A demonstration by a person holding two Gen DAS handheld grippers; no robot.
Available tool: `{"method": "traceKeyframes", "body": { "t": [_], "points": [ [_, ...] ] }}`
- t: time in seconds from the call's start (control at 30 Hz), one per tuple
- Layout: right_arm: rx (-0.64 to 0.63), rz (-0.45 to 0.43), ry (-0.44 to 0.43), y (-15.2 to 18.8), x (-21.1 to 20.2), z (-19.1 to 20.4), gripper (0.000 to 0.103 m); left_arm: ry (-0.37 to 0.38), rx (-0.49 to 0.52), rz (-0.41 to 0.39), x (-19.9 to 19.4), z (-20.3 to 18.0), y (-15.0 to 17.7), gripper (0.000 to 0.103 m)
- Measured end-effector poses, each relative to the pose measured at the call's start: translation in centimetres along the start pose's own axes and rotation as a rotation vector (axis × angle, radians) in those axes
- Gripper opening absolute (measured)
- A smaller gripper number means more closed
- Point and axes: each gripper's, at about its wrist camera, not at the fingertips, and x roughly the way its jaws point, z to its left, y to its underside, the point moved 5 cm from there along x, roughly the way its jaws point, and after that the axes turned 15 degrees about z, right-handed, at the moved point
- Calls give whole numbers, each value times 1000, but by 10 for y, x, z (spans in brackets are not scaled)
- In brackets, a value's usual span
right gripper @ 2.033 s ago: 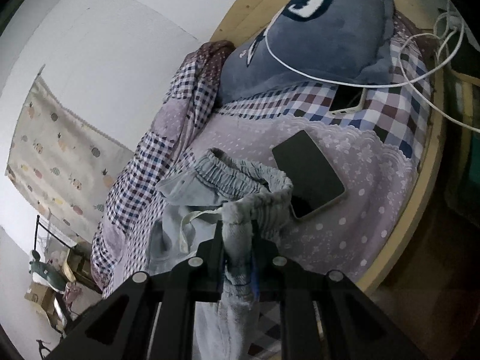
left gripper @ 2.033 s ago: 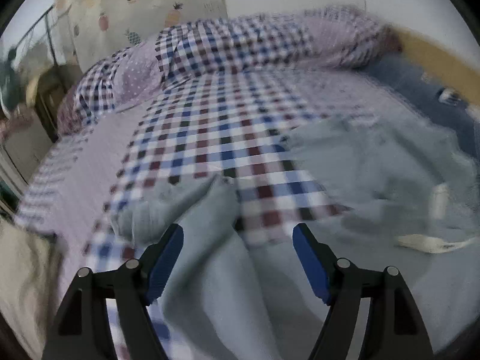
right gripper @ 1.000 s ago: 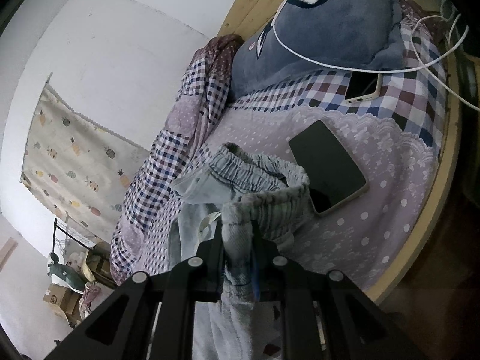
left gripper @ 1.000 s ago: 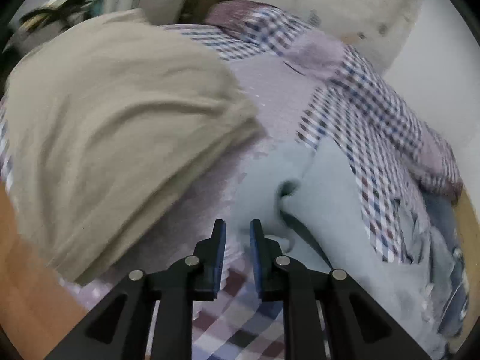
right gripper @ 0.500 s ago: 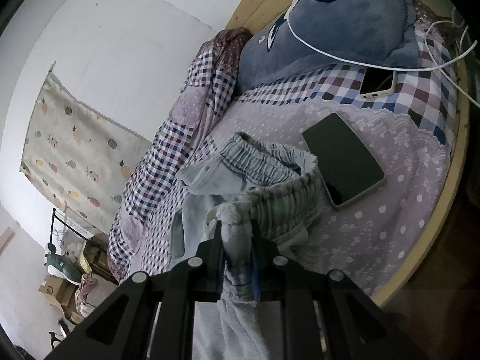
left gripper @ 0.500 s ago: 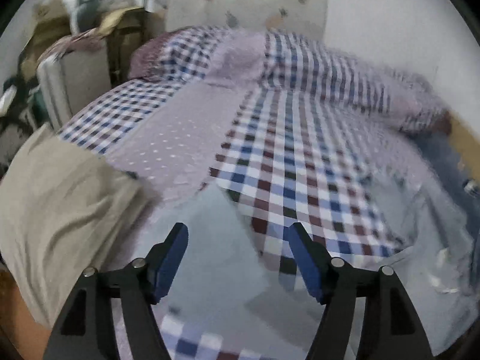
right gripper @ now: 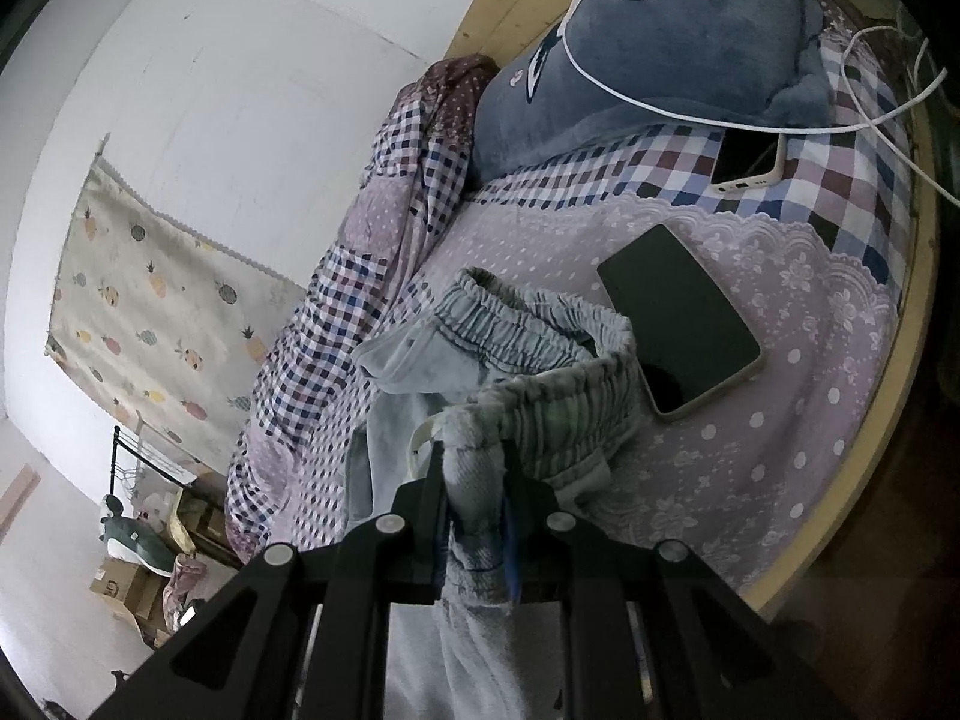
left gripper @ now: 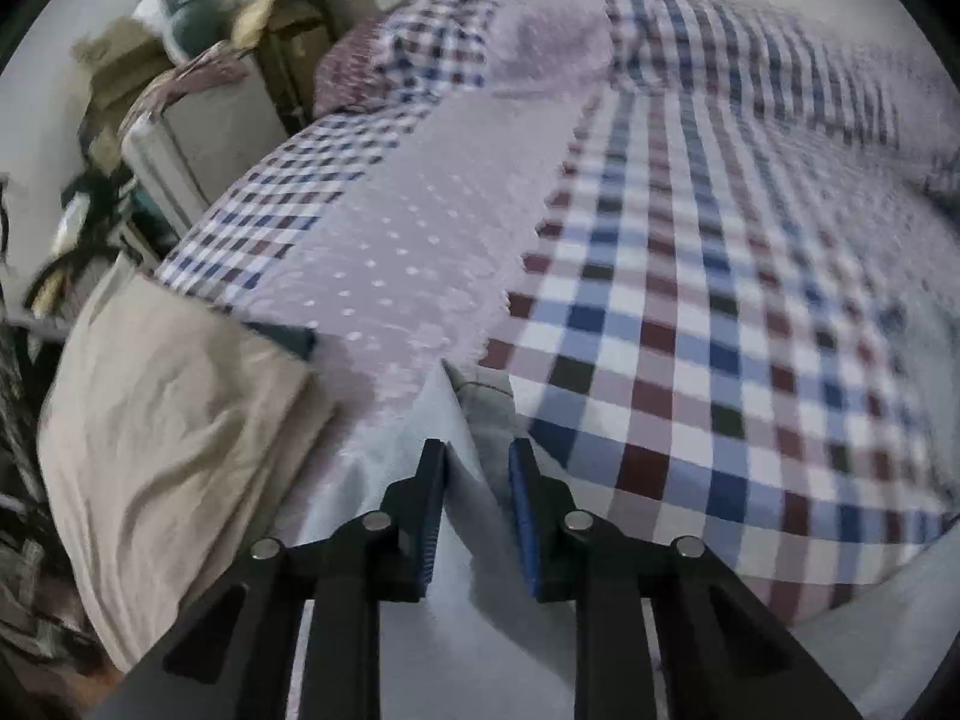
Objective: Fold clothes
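Observation:
Pale blue trousers lie on the bed. In the left wrist view the end of a trouser leg (left gripper: 480,396) rests where the lilac dotted sheet meets the checks. My left gripper (left gripper: 477,450) points down at it, its jaws closing, and a fold of the cloth is pinched between the blue pads. In the right wrist view the gathered waistband (right gripper: 540,330) stands up in a loop. My right gripper (right gripper: 474,456) is shut on a bunched part of that waistband, and the cloth hangs down between the fingers.
A beige garment (left gripper: 168,420) lies heaped at the bed's near-left corner, with boxes and clutter (left gripper: 180,90) beyond it. A black phone (right gripper: 678,318) touches the waistband. A second phone (right gripper: 747,165), a white cable (right gripper: 870,114) and a grey cushion (right gripper: 660,42) lie near the wooden bed edge (right gripper: 888,396).
Half a second ago my left gripper stood wide open over the trouser leg; it has since closed onto the leg's end. The right gripper keeps its hold and has hardly moved.

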Motion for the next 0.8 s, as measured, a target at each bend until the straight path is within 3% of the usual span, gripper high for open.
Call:
{"method": "traceKeyframes", "body": {
  "t": [0.13,0.27,0.33,0.47,0.57,0.6,0.7,0.73,0.8],
  "points": [
    [8,-1,-8,1,0,0,14,203,-203,-204,-64,79,33,5],
    [3,-2,-3,1,1,1,14,208,-403,-338,-94,166,109,3],
    [1,-2,2,2,1,1,14,160,-496,-290,-81,206,142,3],
    [-4,-4,13,3,0,2,14,169,-598,-114,-39,264,188,3],
    [-6,-6,23,5,1,4,14,214,-570,-168,-49,267,188,5],
    [-8,-6,27,5,1,6,14,233,-548,-188,-53,262,185,15],
    [-19,-5,40,7,5,10,14,284,-439,-212,-59,243,163,76],
    [-25,-4,44,8,6,12,14,288,-416,-227,-62,237,158,83],
    [-35,-6,55,9,9,15,14,289,-395,-248,-64,230,153,83]
  ]
}}
